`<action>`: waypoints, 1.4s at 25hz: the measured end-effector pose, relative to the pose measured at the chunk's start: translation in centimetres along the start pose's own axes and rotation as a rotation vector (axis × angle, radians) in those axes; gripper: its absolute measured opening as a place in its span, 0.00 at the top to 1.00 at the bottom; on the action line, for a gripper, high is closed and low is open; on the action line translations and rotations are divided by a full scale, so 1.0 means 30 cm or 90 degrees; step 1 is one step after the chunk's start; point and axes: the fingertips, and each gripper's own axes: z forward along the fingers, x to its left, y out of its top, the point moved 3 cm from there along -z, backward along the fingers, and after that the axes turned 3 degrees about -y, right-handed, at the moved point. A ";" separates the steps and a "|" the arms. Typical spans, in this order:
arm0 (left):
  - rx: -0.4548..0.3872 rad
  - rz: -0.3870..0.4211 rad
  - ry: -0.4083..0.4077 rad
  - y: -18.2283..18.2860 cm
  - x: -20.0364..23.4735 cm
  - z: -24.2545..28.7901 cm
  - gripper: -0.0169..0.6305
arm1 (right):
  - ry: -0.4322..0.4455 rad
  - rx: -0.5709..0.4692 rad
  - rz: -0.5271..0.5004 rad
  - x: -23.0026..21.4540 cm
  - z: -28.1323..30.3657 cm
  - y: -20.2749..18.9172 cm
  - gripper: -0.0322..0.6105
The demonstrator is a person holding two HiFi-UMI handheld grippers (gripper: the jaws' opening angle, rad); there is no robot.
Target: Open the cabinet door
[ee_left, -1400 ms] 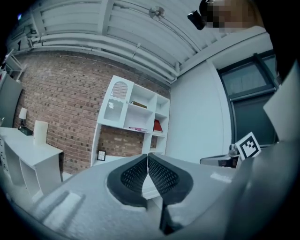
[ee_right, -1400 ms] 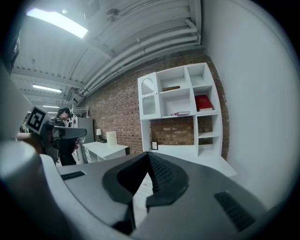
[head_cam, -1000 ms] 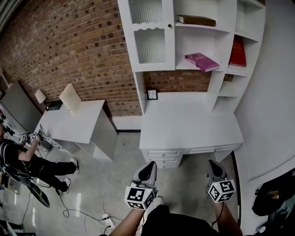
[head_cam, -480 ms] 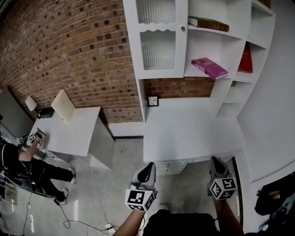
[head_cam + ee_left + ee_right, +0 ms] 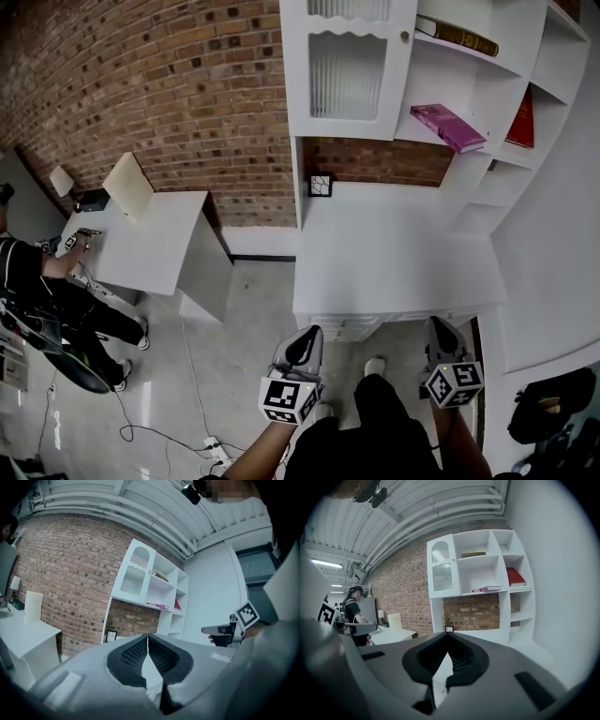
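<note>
A white cabinet door (image 5: 348,67) with ribbed glass panes and a small round knob (image 5: 405,37) hangs closed at the upper left of the white shelf unit above the desk (image 5: 394,258). The same door (image 5: 133,572) shows far off in the left gripper view, and the door (image 5: 442,566) is also in the right gripper view. My left gripper (image 5: 305,338) is shut and empty, held low in front of the desk's left end. My right gripper (image 5: 438,331) is shut and empty too, in front of the desk's right end. Both are well short of the door.
Open shelves hold a pink book (image 5: 450,127), a brown book (image 5: 457,36) and a red book (image 5: 521,119). A small framed picture (image 5: 321,185) stands on the desk. A second white desk (image 5: 141,248) stands at the left, where a person (image 5: 42,291) works. Cables lie on the floor (image 5: 187,412).
Both grippers have come closer to the desk, which now fills more of the head view. The shelf unit has shifted right and upward in the picture. Jaws stayed shut.
</note>
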 end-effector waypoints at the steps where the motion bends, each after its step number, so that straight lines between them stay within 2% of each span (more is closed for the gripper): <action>1: 0.001 0.002 0.003 -0.005 -0.006 0.004 0.94 | 0.001 0.003 0.004 -0.004 0.004 -0.002 0.95; 8: -0.015 0.031 0.039 0.034 -0.029 0.131 0.94 | 0.038 -0.018 0.025 -0.098 0.117 0.007 0.95; 13: -0.012 0.038 0.056 0.104 -0.026 0.290 0.94 | 0.056 -0.028 0.038 -0.196 0.269 0.062 0.95; 20: -0.024 0.088 0.051 0.185 -0.026 0.572 0.94 | 0.067 -0.048 0.055 -0.373 0.475 0.125 0.95; 27: -0.024 0.091 0.055 0.228 -0.020 0.813 0.94 | 0.074 -0.055 0.039 -0.520 0.646 0.197 0.95; 35: -0.044 0.087 0.060 0.284 0.025 0.964 0.94 | 0.103 -0.053 0.016 -0.546 0.811 0.257 0.95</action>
